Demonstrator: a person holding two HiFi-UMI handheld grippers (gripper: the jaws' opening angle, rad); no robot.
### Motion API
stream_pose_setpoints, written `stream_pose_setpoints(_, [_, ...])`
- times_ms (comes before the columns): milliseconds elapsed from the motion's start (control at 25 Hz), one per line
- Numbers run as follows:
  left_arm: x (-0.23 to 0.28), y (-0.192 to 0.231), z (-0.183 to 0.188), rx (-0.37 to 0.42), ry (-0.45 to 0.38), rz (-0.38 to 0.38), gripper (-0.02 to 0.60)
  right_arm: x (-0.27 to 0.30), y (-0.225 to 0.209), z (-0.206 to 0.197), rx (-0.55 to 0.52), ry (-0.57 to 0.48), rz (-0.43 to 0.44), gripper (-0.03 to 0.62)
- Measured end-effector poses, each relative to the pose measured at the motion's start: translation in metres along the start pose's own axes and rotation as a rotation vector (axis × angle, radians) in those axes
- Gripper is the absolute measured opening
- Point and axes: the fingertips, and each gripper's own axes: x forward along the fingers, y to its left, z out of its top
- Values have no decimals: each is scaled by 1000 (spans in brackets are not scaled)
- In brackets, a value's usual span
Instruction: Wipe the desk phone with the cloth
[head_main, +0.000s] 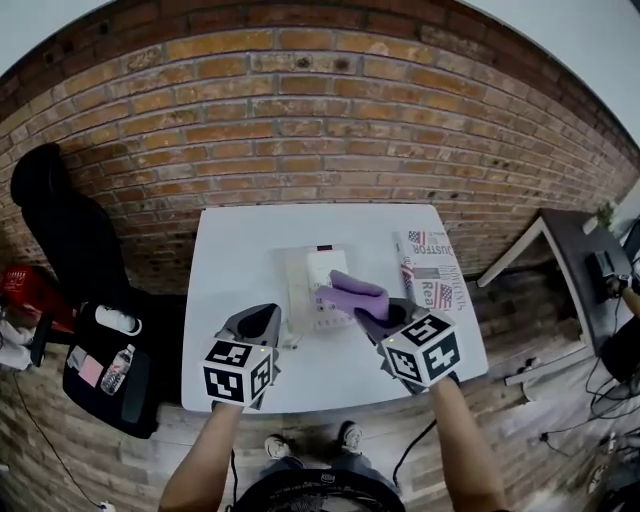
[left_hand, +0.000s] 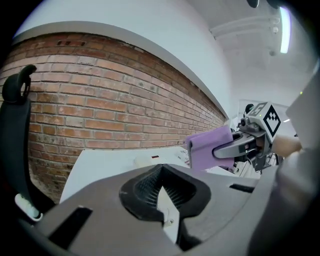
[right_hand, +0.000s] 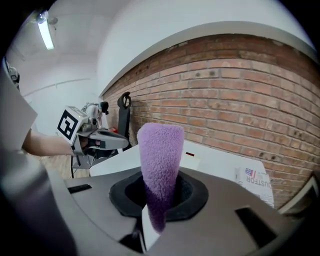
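- Desk phone (head_main: 318, 285) is sitting mid-table (head_main: 230, 260), just ahead of both grippers.
- Purple cloth (head_main: 355, 295) is hanging over its near right part, with the right gripper (head_main: 385, 318) clamping it; contact unclear.
- Left gripper (head_main: 255, 325) is idling nearby, jaws together, empty.
- Wiping is likely just starting; most of the phone is still to do.

Bright, even light fills the room from a ceiling tube lamp (right_hand: 45, 32); shadows are faint. The white table (head_main: 240, 260) nearly blows out. Fisheye bends the brick wall (head_main: 300, 130) and blackens corners. Close up, the purple cloth (right_hand: 160, 160) looks crisp.
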Motion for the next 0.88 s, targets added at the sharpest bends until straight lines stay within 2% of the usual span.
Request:
stream_pose_setpoints(360, [6, -26, 33, -16, -59, 119, 5, -65, -61, 16, 83, -215, -94, 44])
stream_pose_setpoints(560, [-2, -34, 36, -21, -75, 184, 5, -80, -75, 24, 162, -317, -85, 43])
stream_pose_setpoints(880, [-24, -28, 36, -10, -73, 273, 5, -77, -84, 26, 126, -327, -71, 44])
